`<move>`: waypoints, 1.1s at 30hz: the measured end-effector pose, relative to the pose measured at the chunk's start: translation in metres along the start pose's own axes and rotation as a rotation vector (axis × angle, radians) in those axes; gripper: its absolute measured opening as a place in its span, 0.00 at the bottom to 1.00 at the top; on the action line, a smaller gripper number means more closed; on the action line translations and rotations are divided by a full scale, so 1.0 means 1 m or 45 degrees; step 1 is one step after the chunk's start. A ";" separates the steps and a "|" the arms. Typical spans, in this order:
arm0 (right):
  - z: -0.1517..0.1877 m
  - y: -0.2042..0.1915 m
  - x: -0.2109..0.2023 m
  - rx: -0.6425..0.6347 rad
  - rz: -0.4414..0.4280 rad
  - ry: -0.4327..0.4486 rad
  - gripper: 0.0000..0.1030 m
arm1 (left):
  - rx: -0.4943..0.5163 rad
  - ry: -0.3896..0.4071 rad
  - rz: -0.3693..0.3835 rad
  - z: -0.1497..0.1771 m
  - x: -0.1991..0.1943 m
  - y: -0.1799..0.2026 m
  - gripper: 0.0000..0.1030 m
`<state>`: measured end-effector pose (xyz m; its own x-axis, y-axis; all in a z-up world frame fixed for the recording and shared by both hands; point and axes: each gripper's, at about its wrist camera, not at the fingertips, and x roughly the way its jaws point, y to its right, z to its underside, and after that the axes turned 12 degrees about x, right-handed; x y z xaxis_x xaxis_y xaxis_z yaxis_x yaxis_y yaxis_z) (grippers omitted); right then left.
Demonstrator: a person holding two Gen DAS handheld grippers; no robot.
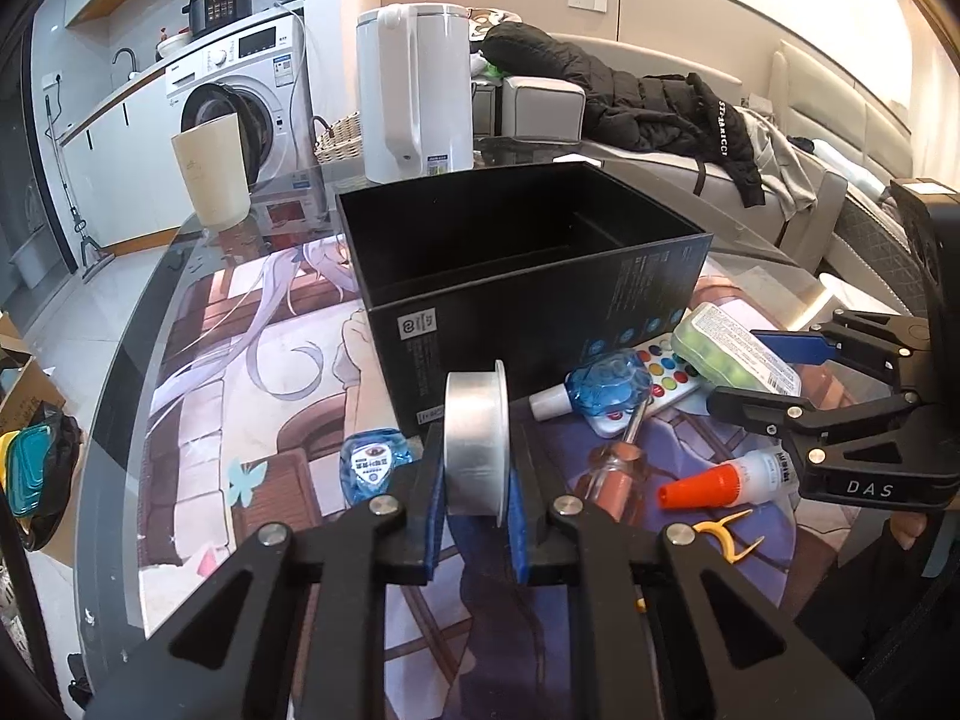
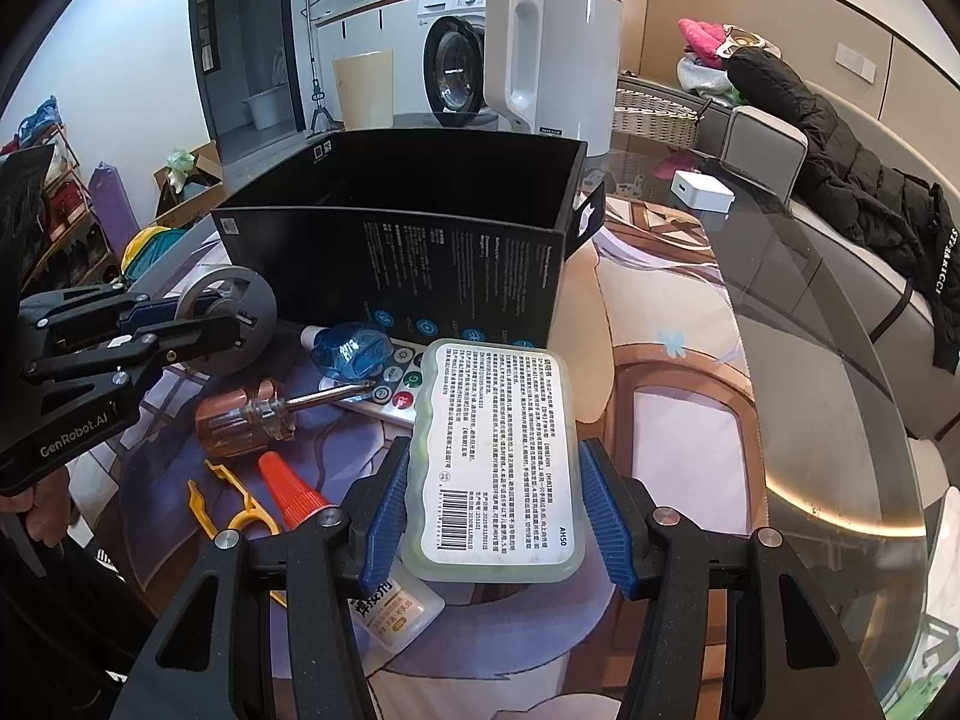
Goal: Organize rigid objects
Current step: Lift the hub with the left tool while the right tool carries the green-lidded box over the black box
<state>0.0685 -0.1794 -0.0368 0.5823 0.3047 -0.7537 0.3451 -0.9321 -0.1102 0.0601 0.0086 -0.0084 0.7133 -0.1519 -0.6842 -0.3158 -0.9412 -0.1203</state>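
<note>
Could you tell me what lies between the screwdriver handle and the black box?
In the right wrist view, the blue bottle and the remote control lie between the screwdriver and the black box; the screwdriver's tip rests on the remote.

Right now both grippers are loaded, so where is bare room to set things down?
The open black cardboard box looks empty. The glass table is bare right of the box, past the small white cube. Crowded: in front of the box, around the brown-handled screwdriver.
</note>
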 end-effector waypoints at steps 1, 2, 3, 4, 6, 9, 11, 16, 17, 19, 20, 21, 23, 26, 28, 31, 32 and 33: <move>0.000 0.000 -0.001 0.001 -0.002 0.004 0.54 | -0.003 0.008 -0.004 0.000 -0.002 0.000 0.14; 0.000 0.000 -0.003 0.001 -0.004 0.013 0.54 | -0.004 0.014 -0.007 0.000 -0.003 0.000 0.14; 0.000 0.000 -0.005 0.000 -0.006 0.019 0.54 | -0.007 0.021 -0.013 0.000 -0.004 0.000 0.14; 0.000 0.000 -0.006 -0.001 -0.007 0.024 0.54 | -0.011 0.026 -0.017 0.000 -0.005 -0.001 0.14; 0.000 0.000 -0.010 -0.001 -0.014 0.042 0.54 | -0.024 0.039 -0.025 0.000 -0.009 -0.002 0.14; 0.000 -0.001 -0.015 -0.006 -0.025 0.070 0.54 | -0.039 0.061 -0.045 0.000 -0.015 -0.004 0.14; 0.000 -0.002 -0.020 -0.008 -0.032 0.091 0.54 | -0.047 0.080 -0.061 -0.001 -0.020 -0.005 0.14; -0.002 -0.003 -0.032 -0.009 -0.047 0.147 0.54 | -0.068 0.137 -0.088 -0.007 -0.035 -0.007 0.14; -0.003 -0.004 -0.035 -0.011 -0.052 0.165 0.54 | -0.074 0.145 -0.092 -0.008 -0.037 -0.007 0.14; -0.004 -0.005 -0.041 -0.013 -0.059 0.194 0.54 | -0.086 0.161 -0.102 -0.010 -0.042 -0.009 0.14; -0.005 -0.006 -0.045 -0.017 -0.065 0.211 0.54 | -0.090 0.166 -0.105 -0.010 -0.043 -0.010 0.14; -0.006 -0.008 -0.048 -0.022 -0.071 0.228 0.54 | -0.095 0.175 -0.110 -0.011 -0.045 -0.011 0.14; -0.008 -0.011 -0.055 -0.028 -0.083 0.258 0.54 | -0.101 0.181 -0.121 -0.014 -0.048 -0.012 0.14; -0.014 -0.016 -0.062 -0.041 -0.094 0.288 0.54 | -0.115 0.193 -0.129 -0.018 -0.051 -0.014 0.14; -0.016 -0.019 -0.066 -0.046 -0.105 0.301 0.54 | -0.117 0.204 -0.142 -0.021 -0.053 -0.015 0.14; -0.023 -0.027 -0.071 -0.061 -0.122 0.318 0.54 | -0.118 0.223 -0.161 -0.027 -0.056 -0.017 0.14; -0.025 -0.028 -0.072 -0.065 -0.125 0.324 0.54 | -0.117 0.226 -0.167 -0.029 -0.056 -0.017 0.14; -0.027 -0.030 -0.074 -0.073 -0.128 0.331 0.54 | -0.119 0.228 -0.173 -0.031 -0.056 -0.018 0.14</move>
<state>0.0348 -0.1686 0.0402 0.7100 0.4418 -0.5484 0.4471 -0.8844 -0.1337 0.0451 0.0250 0.0540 0.8475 -0.0655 -0.5267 -0.1562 -0.9792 -0.1296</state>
